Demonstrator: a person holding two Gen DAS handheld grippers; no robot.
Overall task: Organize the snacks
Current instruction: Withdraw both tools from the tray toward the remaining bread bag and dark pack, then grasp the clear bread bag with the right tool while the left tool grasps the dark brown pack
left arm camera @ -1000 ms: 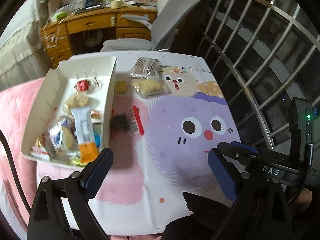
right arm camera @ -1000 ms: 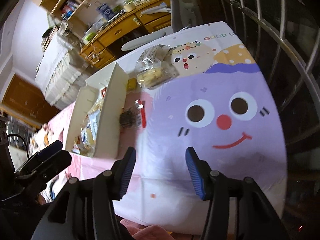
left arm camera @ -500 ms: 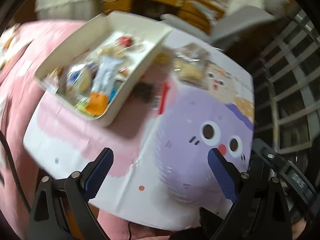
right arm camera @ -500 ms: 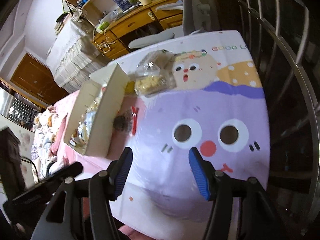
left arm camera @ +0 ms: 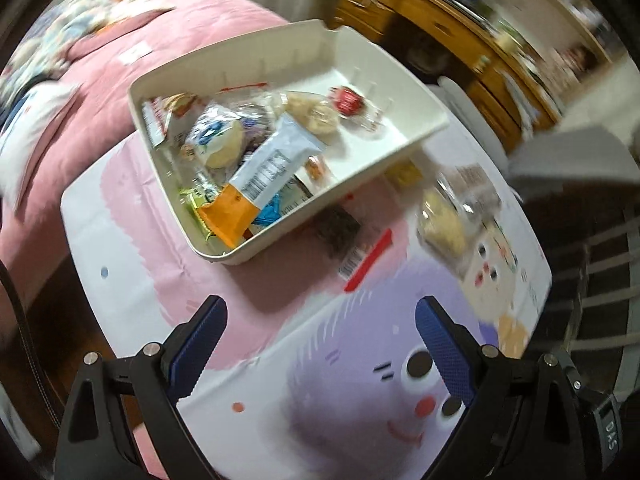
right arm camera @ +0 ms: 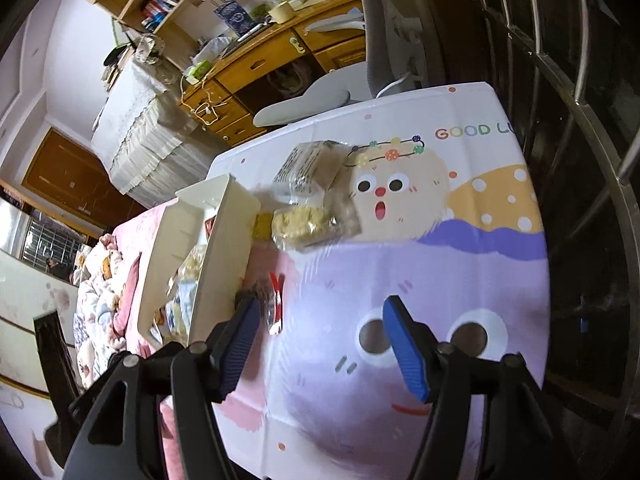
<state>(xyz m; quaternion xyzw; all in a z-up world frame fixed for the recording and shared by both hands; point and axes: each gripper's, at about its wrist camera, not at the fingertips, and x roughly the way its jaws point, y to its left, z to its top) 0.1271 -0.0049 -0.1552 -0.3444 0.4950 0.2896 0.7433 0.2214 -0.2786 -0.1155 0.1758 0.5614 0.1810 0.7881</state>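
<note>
A cream tray (left arm camera: 400,112) holds several wrapped snacks, among them a white and orange bar (left arm camera: 256,184). It also shows edge-on in the right wrist view (right arm camera: 224,240). On the cartoon tablecloth beside it lie a dark snack packet with a red strip (left arm camera: 344,236) (right arm camera: 272,300), a small yellow packet (left arm camera: 404,172) (right arm camera: 263,225), and two clear bags of biscuits (left arm camera: 448,220) (right arm camera: 308,220). My left gripper (left arm camera: 320,344) is open and empty above the cloth, below the tray. My right gripper (right arm camera: 320,344) is open and empty, just short of the dark packet.
A pink bed (left arm camera: 120,60) lies left of the table. A grey office chair (right arm camera: 320,96) and a wooden desk (right arm camera: 260,64) stand beyond the far table edge. Metal window bars (right arm camera: 580,80) run along the right side.
The left gripper has swung left, so the tray now sits centred ahead of it. The right gripper has moved forward and lower toward the dark packet. Both stay open.
</note>
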